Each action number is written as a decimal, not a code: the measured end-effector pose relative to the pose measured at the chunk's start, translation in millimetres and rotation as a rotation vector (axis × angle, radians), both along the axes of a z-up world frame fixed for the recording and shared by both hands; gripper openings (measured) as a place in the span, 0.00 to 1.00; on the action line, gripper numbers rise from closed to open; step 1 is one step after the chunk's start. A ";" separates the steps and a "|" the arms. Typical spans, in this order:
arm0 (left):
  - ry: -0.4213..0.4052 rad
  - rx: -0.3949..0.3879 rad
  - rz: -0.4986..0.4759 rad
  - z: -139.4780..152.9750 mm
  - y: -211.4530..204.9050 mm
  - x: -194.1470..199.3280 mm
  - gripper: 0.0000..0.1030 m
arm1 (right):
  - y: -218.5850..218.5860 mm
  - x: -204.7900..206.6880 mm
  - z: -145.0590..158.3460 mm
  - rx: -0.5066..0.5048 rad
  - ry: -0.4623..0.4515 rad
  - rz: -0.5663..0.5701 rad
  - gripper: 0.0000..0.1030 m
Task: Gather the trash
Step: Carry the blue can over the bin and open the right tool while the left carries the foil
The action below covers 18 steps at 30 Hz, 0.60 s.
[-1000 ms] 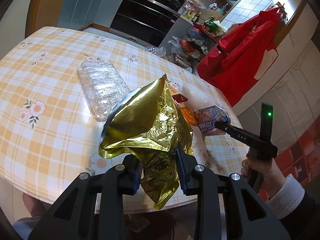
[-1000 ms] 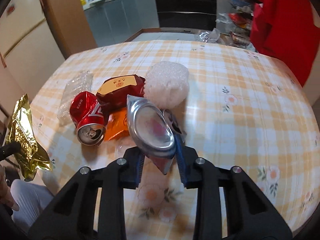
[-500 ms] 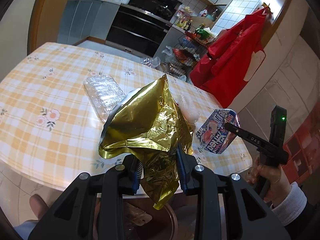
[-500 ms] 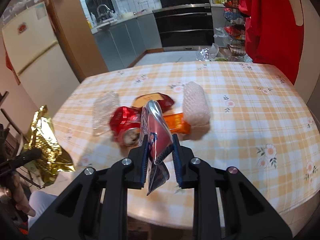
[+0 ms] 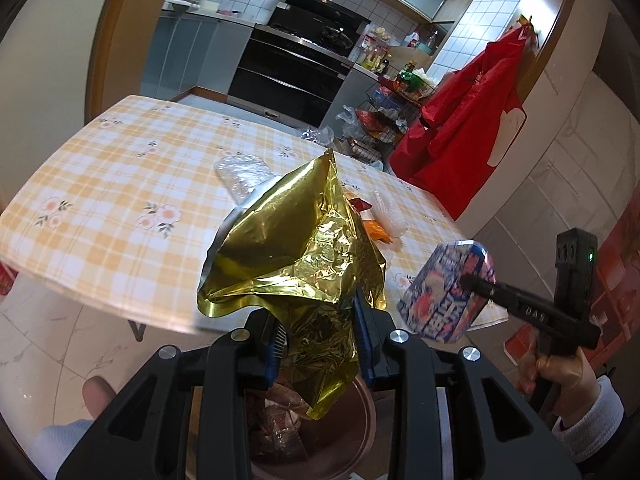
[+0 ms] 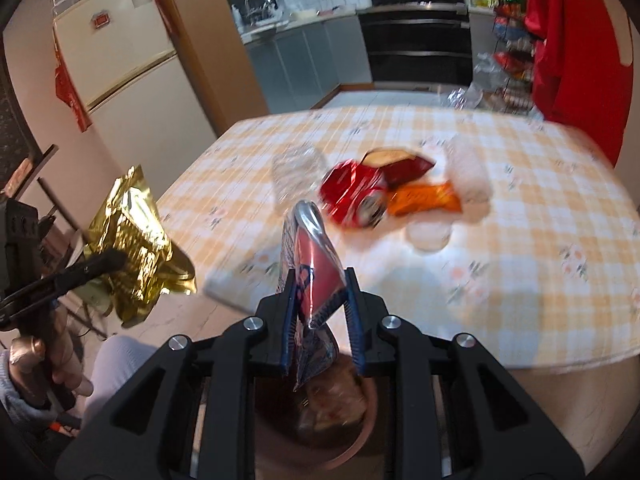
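My left gripper [image 5: 320,320] is shut on a crumpled gold foil bag [image 5: 296,248], which stands up between its pads. My right gripper [image 6: 320,308] is shut on a flattened blue and red snack wrapper [image 6: 316,264]. Both hang off the table's near edge, above a round brown bin [image 5: 360,432] on the floor with trash in it. In the left wrist view the right gripper [image 5: 476,284] holds the wrapper [image 5: 444,292] just to the right. The right wrist view shows the gold bag [image 6: 136,240] at the left and the bin [image 6: 360,432] below.
On the checked table [image 6: 540,264] lie a crushed red can [image 6: 352,196], a dark red packet [image 6: 404,164], an orange wrapper [image 6: 424,200], a white foam net [image 6: 468,172] and a clear plastic tray [image 6: 296,168]. A person's knee [image 5: 96,396] is at the left. A fridge [image 6: 120,80] stands behind.
Both grippers have drawn back and up from the table with their trash. The bin has come into view beneath them. The snack wrapper is squeezed flatter between the right pads.
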<state>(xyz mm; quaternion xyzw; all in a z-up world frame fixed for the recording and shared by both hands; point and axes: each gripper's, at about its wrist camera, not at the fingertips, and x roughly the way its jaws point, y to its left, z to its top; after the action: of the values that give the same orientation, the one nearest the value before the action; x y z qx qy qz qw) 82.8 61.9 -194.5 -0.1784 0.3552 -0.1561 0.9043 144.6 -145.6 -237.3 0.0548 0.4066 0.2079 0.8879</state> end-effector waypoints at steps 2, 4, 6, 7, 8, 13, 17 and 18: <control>-0.004 -0.002 0.008 0.5 5.4 -7.5 0.29 | 6.6 -7.1 -4.2 0.005 0.025 0.011 0.24; -0.007 -0.006 0.017 1.7 10.6 -13.6 0.29 | 12.4 -12.2 -8.0 -0.001 0.045 0.022 0.24; -0.010 -0.011 0.023 2.5 14.3 -18.6 0.29 | 18.5 -17.9 -12.1 -0.009 0.067 0.033 0.24; -0.015 -0.014 0.026 3.2 16.2 -22.2 0.29 | 21.1 -20.7 -14.7 -0.009 0.082 0.039 0.24; -0.018 -0.014 0.027 4.3 16.5 -24.5 0.29 | 22.9 -22.1 -16.6 -0.010 0.093 0.045 0.24; -0.020 -0.028 0.035 4.9 18.5 -32.2 0.29 | 33.2 -29.6 -34.6 -0.023 0.169 0.065 0.35; -0.021 -0.031 0.035 5.2 20.2 -36.0 0.29 | 39.6 -35.8 -43.6 -0.025 0.192 0.073 0.43; -0.021 -0.029 0.034 5.4 20.0 -36.3 0.29 | 39.8 -37.1 -43.0 -0.021 0.187 0.070 0.45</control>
<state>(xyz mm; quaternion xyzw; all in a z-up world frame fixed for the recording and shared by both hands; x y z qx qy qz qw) 46.4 82.0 -189.1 -0.1960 0.3403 -0.1478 0.9077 107.5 -105.8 -280.3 0.0505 0.4914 0.2287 0.8388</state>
